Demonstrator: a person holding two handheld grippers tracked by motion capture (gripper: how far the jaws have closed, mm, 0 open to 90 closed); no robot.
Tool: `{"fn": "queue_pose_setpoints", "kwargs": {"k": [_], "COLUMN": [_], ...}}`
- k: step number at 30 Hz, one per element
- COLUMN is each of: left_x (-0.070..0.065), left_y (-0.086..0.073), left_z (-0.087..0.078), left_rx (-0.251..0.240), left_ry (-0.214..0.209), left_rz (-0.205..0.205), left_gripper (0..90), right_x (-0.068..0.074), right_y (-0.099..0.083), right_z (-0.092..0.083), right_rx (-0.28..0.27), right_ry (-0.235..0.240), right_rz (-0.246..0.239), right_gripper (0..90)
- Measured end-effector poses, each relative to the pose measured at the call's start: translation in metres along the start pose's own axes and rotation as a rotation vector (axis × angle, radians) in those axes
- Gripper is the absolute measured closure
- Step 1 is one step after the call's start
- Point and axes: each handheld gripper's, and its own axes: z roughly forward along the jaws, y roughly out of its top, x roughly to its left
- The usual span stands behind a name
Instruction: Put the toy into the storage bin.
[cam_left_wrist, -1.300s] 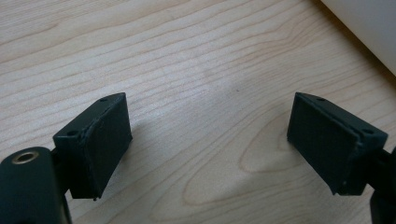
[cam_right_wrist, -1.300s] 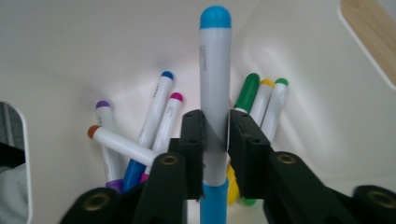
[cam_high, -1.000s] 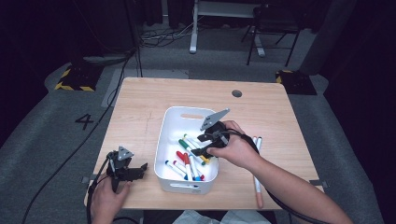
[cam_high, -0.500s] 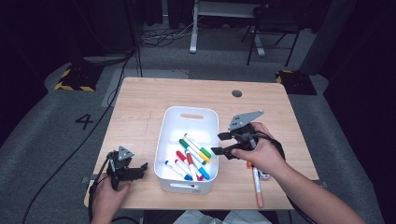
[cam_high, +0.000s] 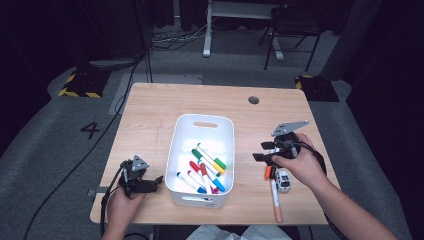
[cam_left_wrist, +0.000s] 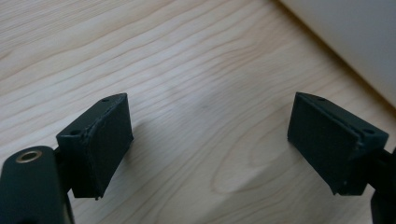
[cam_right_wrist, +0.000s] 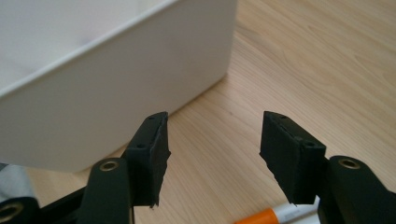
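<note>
— Two hand-held grippers, one per hand. Where is the right hand-held gripper (cam_high: 261, 157)?

— Over the wooden counter (cam_high: 150, 120), between the white bin (cam_high: 224, 131) and an orange-capped marker (cam_high: 275, 197). Its jaws point toward the bin's side wall and stand spread with bare wood between them; nothing is pinched.

— And the marker relative to it?

— Just beneath and behind the jaws. In the right gripper view the orange cap (cam_right_wrist: 259, 218) peeks out by the base of one jaw, not between the pads. A small white toy car (cam_high: 283, 181) lies just beside that marker, under the hand.

— The bin's contents?

— Several markers (cam_high: 207, 167) with green, red, blue and yellow caps, lying loose on its floor, off to the side the jaws face.

— The left hand-held gripper (cam_high: 159, 179)?

— Low at the near corner of the counter, jaws spread wide and empty, pointing at the bin's near left corner. In its own view the bin wall (cam_left_wrist: 355, 42) is just ahead, apart from the pads.
</note>
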Motion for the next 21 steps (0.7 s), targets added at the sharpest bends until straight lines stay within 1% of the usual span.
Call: {"fn": "queue_pose_setpoints", "kwargs": {"k": [1, 2, 3, 5, 6, 7, 9, 10, 11, 12, 14, 15, 21], "left_x": [-0.001, -0.003, -0.003, -0.006, -0.007, -0.008, -0.01, -0.011, -0.012, -0.014, -0.014, -0.015, -0.015], "left_y": [0.001, 0.001, 0.002, 0.002, 0.003, 0.003, 0.004, 0.004, 0.004, 0.004, 0.005, 0.005, 0.005], "left_z": [0.001, 0.001, 0.002, 0.002, 0.003, 0.003, 0.004, 0.004, 0.004, 0.005, 0.005, 0.005, 0.005], "left_rx": [0.002, 0.004, 0.002, -0.001, -0.001, 0.006, 0.001, 0.006, 0.002, 0.004, 0.0, -0.001, 0.001], "left_ry": [-0.012, -0.01, -0.016, -0.014, -0.017, -0.028, -0.029, -0.038, -0.037, -0.042, -0.041, -0.041, -0.042], "left_rz": [0.006, 0.012, 0.016, 0.024, 0.027, 0.028, 0.037, 0.044, 0.051, 0.043, 0.052, 0.052, 0.05], "left_gripper": [14.3, 14.3, 14.3, 14.3, 14.3, 14.3, 14.3, 14.3, 14.3, 14.3, 14.3, 14.3, 14.3], "right_x": [-0.004, -0.007, -0.012, -0.019, -0.026, -0.026, -0.032, -0.035, -0.038, -0.041, -0.046, -0.048, -0.057], "right_y": [-0.003, -0.006, -0.01, -0.016, -0.023, -0.023, -0.029, -0.032, -0.035, -0.038, -0.042, -0.045, -0.058], "right_z": [0.002, 0.003, 0.005, 0.009, 0.013, 0.013, 0.017, 0.02, 0.022, 0.025, 0.03, 0.033, 0.05], "right_rx": [0.004, 0.01, 0.014, 0.022, 0.028, 0.028, 0.046, 0.057, 0.06, 0.06, 0.076, 0.082, 0.122], "right_ry": [-0.011, -0.024, -0.027, -0.033, -0.051, -0.051, -0.075, -0.08, -0.088, -0.091, -0.105, -0.112, -0.132], "right_rz": [0.008, 0.027, 0.03, 0.059, 0.076, 0.076, 0.073, 0.076, 0.084, 0.096, 0.1, 0.111, 0.153], "right_gripper": [42.4, 42.5, 42.5, 42.6, 42.8, 42.8, 44.2, 47.4, 49.4, 49.4, 49.5, 49.5, 49.1]}}
